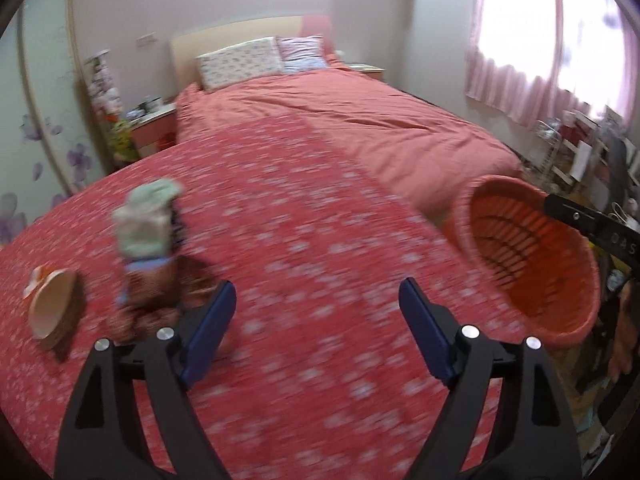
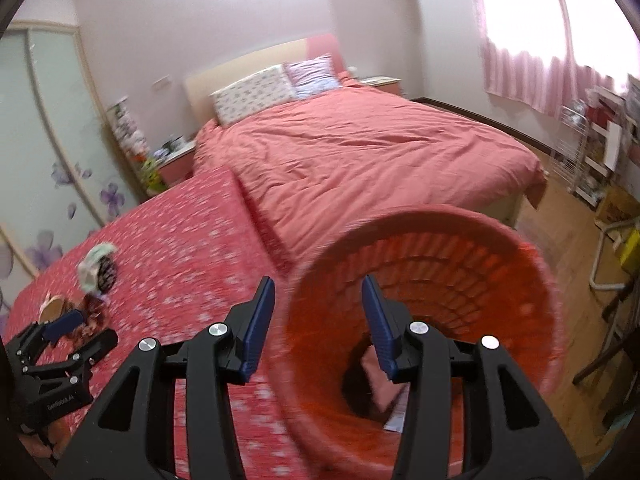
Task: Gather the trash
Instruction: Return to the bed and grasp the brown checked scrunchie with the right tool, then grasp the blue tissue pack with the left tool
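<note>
An orange slatted basket (image 1: 532, 256) is tilted with its mouth toward me, at the right edge of a red flowered cloth (image 1: 304, 264). In the right wrist view the basket (image 2: 480, 280) has its near rim between my right gripper's (image 2: 318, 306) fingers; one blue finger is inside, one outside. Paper scraps lie in its bottom. My left gripper (image 1: 316, 304) is open and empty above the cloth. Left of it lie a crumpled pale wrapper (image 1: 150, 220), a brown snack bag (image 1: 156, 292) and a paper cup (image 1: 52, 304) on its side. All are blurred.
A bed with a pink cover (image 1: 360, 128) and two pillows lies beyond the cloth. A nightstand (image 1: 154, 128) stands at its left, a wardrobe with flower decals (image 2: 52, 152) further left. Shelves (image 2: 592, 152), a chair frame and wooden floor are at the right.
</note>
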